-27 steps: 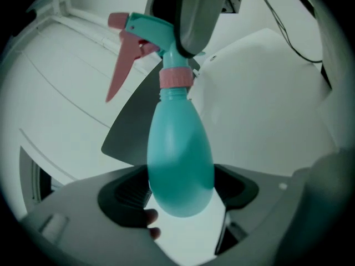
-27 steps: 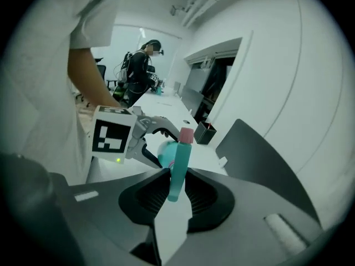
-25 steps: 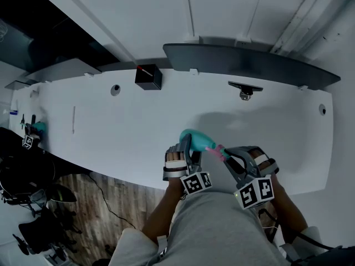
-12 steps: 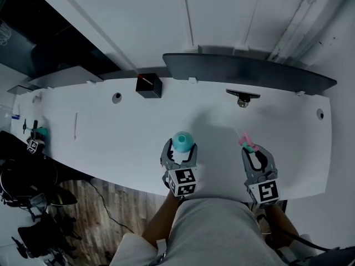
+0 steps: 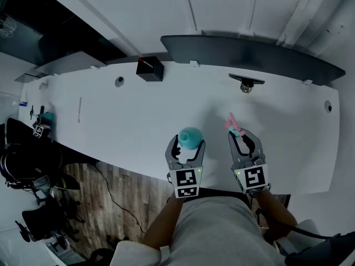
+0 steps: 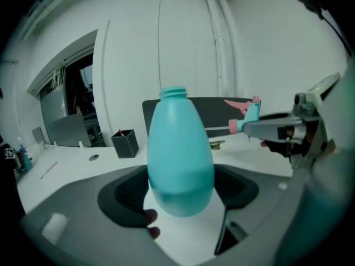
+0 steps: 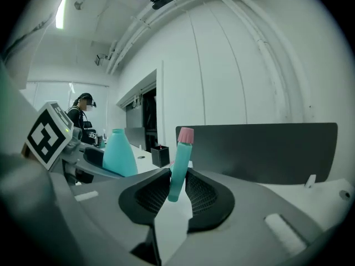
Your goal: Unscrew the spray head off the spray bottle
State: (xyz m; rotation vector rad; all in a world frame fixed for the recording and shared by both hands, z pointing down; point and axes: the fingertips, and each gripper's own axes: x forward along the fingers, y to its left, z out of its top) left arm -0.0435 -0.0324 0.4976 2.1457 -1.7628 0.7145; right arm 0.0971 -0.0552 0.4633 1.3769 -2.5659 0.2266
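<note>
Though wide, left claw (image 5: pixel 189 146) on bottle (image 6: pixel 180 159)

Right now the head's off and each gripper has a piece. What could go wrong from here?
1. The bottle has an open neck, and the left gripper clamps only its rounded lower body. A tilt or slip could spill whatever is inside.
2. The right gripper pinches the spray head by a narrow part, so it may pivot or drop.
3. Both pieces hang near the front edge of the desk; a dropped one could roll to the floor.
</note>
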